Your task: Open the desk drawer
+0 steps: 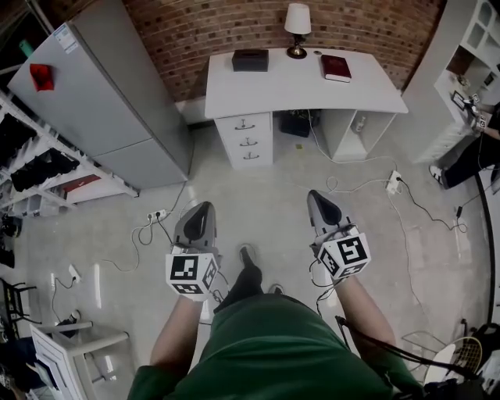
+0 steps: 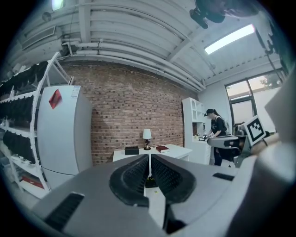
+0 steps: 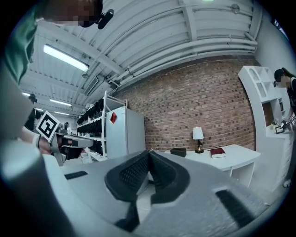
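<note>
In the head view nothing of the task is done yet. The desk stands at the far end of the floor against the brick wall, and its drawer unit (image 1: 246, 141) sits under the left end of the worktop (image 1: 305, 94). The unit is white, with three drawer fronts stacked one above another, each with a small curved metal handle at its middle. All three fronts sit flush, so every drawer looks shut. You hold the left gripper (image 1: 206, 206) and the right gripper (image 1: 314, 195) low in front of you, well apart from the desk, with open floor and loose cables between. On the worktop a lamp (image 1: 297, 23) stands at the back edge, a black box (image 1: 250, 59) near the left end and a red book (image 1: 336, 67) right of the lamp.

In the left gripper view the ribbed pads meet at their tips with nothing between them, so this gripper is closed and empty. The desk shows beyond the tips, far off, and the jaws cover the drawer unit.

In the right gripper view the jaws are likewise pressed together and hold nothing. The worktop shows to the right of the tips, and the drawers are not visible.

What is left, by my reading, is the whole job: walk up, part one gripper's jaws, take a handle and pull
</note>
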The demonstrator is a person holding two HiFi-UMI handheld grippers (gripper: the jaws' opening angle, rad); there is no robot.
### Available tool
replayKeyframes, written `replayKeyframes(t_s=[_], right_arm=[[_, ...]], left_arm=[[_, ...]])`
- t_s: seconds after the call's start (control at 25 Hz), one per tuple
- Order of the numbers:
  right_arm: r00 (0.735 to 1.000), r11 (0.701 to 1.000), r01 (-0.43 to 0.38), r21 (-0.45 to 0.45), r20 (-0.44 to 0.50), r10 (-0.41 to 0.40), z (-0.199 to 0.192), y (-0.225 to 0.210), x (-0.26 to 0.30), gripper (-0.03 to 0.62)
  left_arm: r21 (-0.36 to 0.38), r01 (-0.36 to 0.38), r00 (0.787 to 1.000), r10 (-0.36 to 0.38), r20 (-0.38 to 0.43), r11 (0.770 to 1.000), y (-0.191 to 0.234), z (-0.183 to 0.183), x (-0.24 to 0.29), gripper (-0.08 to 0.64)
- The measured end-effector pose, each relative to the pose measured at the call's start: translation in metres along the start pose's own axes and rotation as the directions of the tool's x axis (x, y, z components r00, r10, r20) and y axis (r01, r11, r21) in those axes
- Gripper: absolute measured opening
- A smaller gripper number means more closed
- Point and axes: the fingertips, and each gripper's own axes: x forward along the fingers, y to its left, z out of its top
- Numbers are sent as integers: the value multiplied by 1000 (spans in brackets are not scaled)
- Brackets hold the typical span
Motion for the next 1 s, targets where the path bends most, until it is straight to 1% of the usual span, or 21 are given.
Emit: replayKeyframes(t_s=[0.12, 0.24, 0.44, 0.52, 0.64, 0.8, 0.88, 1.0], right_arm=[[1000, 1000, 6, 5, -18, -6, -7, -9, 11, 2], [999, 1000, 15, 7, -45, -14, -16, -18, 26, 2], [996, 999, 32, -4, -86, -33, -26, -41, 67, 2], [994, 999, 33, -2, -103, -33, -29, -48, 88, 2], [989, 1000, 19, 7, -146, -18, -40, -46, 118, 2], [980, 1000, 10, 16, -200, -7, -58, -45, 158, 2], [978, 1000, 13, 5, -207, -11, -60, -51, 177, 2], [981, 1000, 21, -23, -192, -25, -55, -68, 209, 2]], left_arm=[[-20, 7, 1000, -7, -5, 1000, 5, -6, 18, 11], [-57, 14, 1000, -15, -23, 998, 13, -18, 40, 11], [-109, 38, 998, -43, -45, 993, 33, -33, 96, 11], [-120, 45, 997, -52, -51, 992, 45, -35, 120, 11], [-134, 55, 996, -64, -70, 989, 66, -42, 152, 11], [-160, 49, 992, -68, -111, 986, 99, -59, 187, 11], [-177, 45, 988, -70, -135, 983, 113, -68, 202, 11], [-187, 55, 984, -85, -157, 981, 127, -79, 229, 11]])
